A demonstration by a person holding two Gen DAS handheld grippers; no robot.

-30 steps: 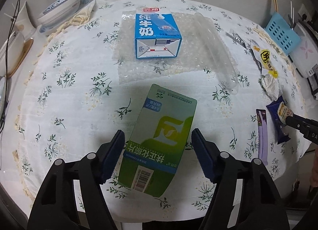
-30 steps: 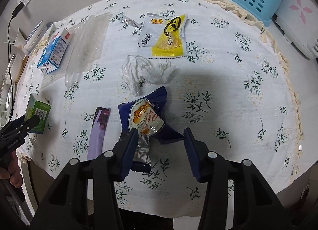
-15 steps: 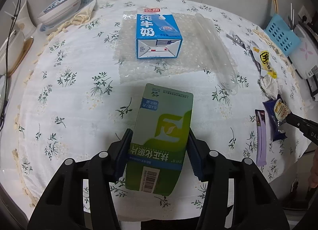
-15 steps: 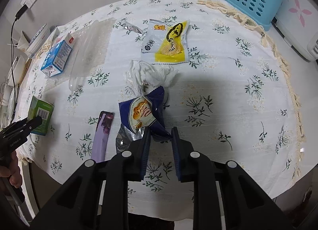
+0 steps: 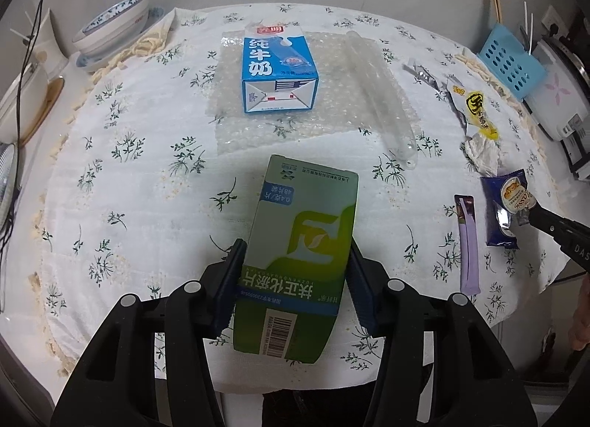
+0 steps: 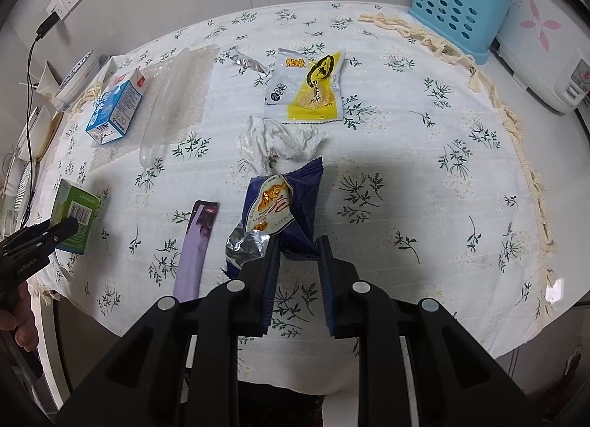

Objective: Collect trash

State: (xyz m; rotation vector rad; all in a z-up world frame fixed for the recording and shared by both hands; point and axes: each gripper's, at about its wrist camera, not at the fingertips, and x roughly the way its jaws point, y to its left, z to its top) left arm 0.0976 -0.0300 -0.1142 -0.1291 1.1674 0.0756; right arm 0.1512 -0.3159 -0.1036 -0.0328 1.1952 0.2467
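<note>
My left gripper is shut on a green carton, its pads pressing both long sides near the table's front edge. The same green carton shows at the left of the right wrist view. My right gripper is shut on the lower end of a dark blue snack wrapper, which stands tilted off the cloth; that blue wrapper also appears at the right of the left wrist view. A purple stick packet lies just left of it.
On the flowered tablecloth lie a blue milk carton on bubble wrap, a crumpled tissue, a yellow-white snack bag and a foil scrap. A blue basket and an appliance stand at the back right.
Both grippers went from open to shut: the left one closed on the green carton, the right one on the blue wrapper and raised it slightly off the cloth.
</note>
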